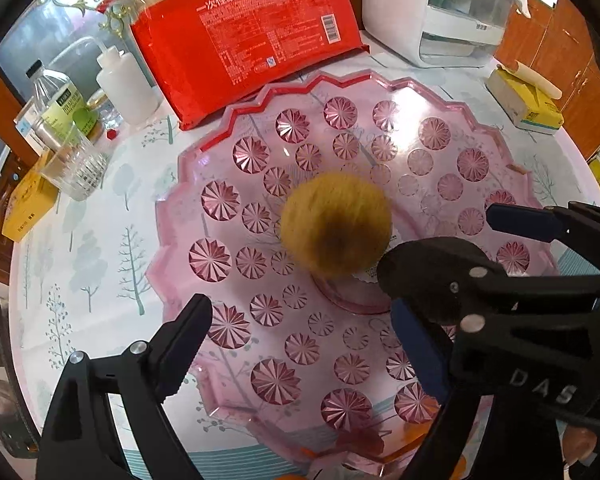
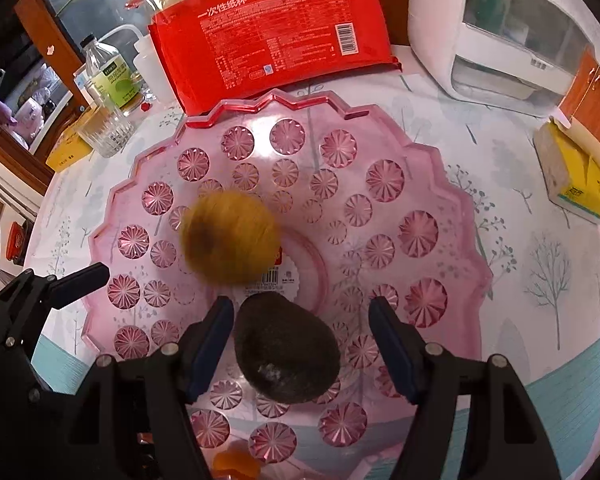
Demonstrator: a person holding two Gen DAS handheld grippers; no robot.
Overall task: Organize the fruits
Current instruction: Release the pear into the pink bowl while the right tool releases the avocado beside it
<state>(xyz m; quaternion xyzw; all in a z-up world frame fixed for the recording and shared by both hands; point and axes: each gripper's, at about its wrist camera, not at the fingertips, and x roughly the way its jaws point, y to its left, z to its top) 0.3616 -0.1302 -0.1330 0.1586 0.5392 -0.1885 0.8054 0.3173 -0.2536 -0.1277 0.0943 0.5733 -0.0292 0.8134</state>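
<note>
A pink glass fruit plate [image 1: 228,128] [image 2: 452,200] lies on the table. A yellow-brown round fruit [image 1: 335,225] [image 2: 230,237], motion-blurred, sits near the plate's middle. A dark avocado [image 2: 286,348] lies on the plate between the fingers of my right gripper [image 2: 300,344], which is open, its pads apart from the fruit. My left gripper [image 1: 300,344] is open and empty above the plate's near side. The right gripper's body [image 1: 480,288] crosses the left wrist view and hides the avocado there. The left gripper's finger [image 2: 80,280] shows at the left in the right wrist view.
A red pack of paper cups [image 1: 244,36] [image 2: 276,28] lies behind the plate. Bottles [image 1: 124,80] and a glass [image 1: 78,168] stand at the left, a white appliance [image 1: 440,12] at the back right, a yellow box [image 1: 528,100] [image 2: 580,176] at the right.
</note>
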